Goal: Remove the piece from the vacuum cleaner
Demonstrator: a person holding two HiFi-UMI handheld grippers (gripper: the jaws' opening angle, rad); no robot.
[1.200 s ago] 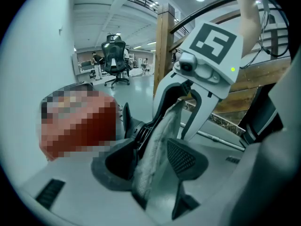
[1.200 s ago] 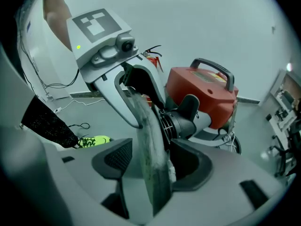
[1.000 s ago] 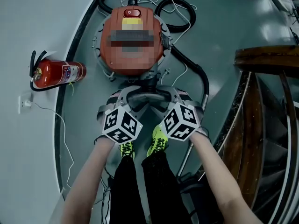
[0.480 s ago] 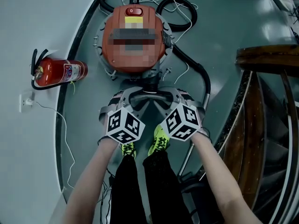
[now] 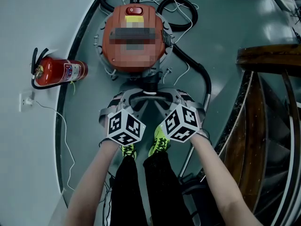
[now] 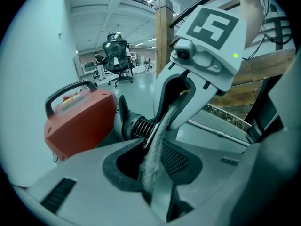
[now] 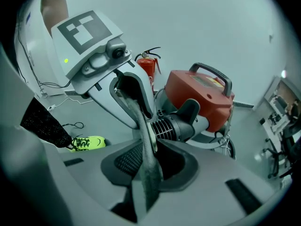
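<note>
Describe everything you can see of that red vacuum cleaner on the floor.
The vacuum cleaner is a round canister with an orange-red, plastic-looking top, a red switch by a yellow patch, and a dark carry handle. It stands upright on the grey floor, beside a fire extinguisher lying on its side. Black hose loops around it; a ribbed black cuff juts from its near side.

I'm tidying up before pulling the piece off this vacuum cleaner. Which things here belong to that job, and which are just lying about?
For the job: red vacuum cleaner; its ribbed hose connector; black hose.
Just lying about: fire extinguisher; socket with white cable; office chair; wooden staircase.
</note>
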